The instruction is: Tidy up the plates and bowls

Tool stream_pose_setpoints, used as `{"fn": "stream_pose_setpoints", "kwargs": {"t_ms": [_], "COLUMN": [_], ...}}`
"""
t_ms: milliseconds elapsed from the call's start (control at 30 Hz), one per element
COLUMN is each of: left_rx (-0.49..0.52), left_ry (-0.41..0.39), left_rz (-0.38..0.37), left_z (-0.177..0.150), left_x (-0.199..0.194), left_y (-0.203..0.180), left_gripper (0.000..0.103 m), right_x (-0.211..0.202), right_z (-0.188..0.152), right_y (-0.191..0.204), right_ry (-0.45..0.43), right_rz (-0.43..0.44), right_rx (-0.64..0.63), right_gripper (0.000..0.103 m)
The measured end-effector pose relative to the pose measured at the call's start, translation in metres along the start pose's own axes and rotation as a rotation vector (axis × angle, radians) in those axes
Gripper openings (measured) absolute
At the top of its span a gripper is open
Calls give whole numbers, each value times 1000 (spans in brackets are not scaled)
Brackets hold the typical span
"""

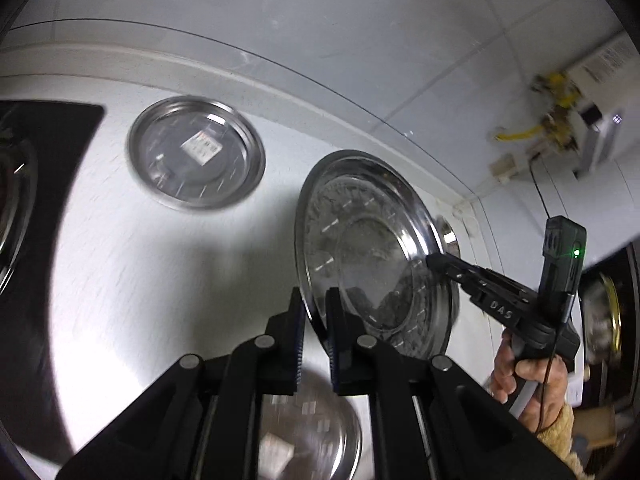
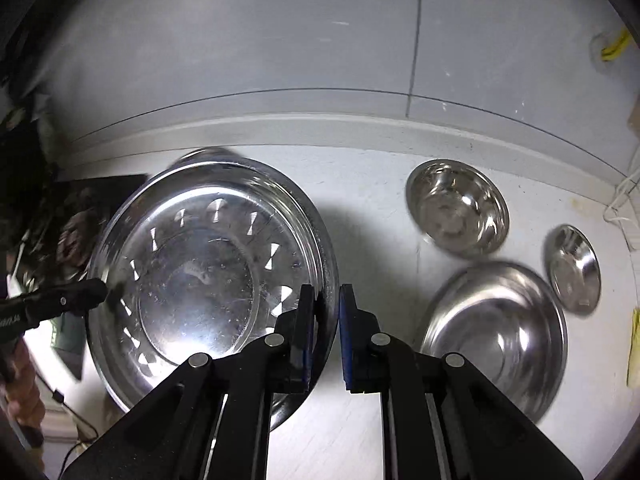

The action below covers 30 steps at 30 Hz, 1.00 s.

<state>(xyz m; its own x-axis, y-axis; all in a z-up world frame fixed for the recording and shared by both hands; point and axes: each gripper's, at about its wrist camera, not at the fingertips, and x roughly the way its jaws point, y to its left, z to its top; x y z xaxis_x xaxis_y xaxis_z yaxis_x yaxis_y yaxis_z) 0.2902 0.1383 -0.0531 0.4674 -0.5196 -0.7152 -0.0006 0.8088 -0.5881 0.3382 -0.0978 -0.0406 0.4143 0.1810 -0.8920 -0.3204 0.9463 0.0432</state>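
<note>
Left wrist view, scuffed shiny steel plate (image 1: 372, 248), tilted, lifted

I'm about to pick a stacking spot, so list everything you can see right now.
big plate: one, silver, lifted off the counter, held by opposite rims
flat plate: one, silver with a white sticker, on the counter, left of the big plate
deep bowl: one, silver, on the counter, right of the big plate
wide bowl: one, silver, in front of the deep bowl
small dish: one, silver, far right
counter: one, white
stove: one, black, far left
pipes: several, yellow, on the wall
left gripper: black, shut on the big plate's rim
right gripper: black, shut on the opposite rim
hand: one, holding the right gripper
</note>
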Motion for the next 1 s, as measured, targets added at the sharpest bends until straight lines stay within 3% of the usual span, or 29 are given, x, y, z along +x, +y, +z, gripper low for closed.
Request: {"fn": "stream_pose_setpoints", "kwargs": {"t_ms": [267,433,667,1000], "left_rx": [16,-6,33,63], "left_ry": [91,151,181,157], "left_rz": [-18,22,75,140], "left_z": [-88,-123,-136,-133], "left_x": [-43,-30,-14,-11], "left_y": [28,59,69,75], "left_gripper": [9,9,9,9], "right_x": [-54,-39,-4,0], "right_z": [-104,-154,-179,-182], "right_y": [51,64,61,66], "right_ry": [28,101,174,167], "right_rz": [71,86,80,86], "right_rx": [-15,14,55,31], "right_gripper": [10,11,11,12]}}
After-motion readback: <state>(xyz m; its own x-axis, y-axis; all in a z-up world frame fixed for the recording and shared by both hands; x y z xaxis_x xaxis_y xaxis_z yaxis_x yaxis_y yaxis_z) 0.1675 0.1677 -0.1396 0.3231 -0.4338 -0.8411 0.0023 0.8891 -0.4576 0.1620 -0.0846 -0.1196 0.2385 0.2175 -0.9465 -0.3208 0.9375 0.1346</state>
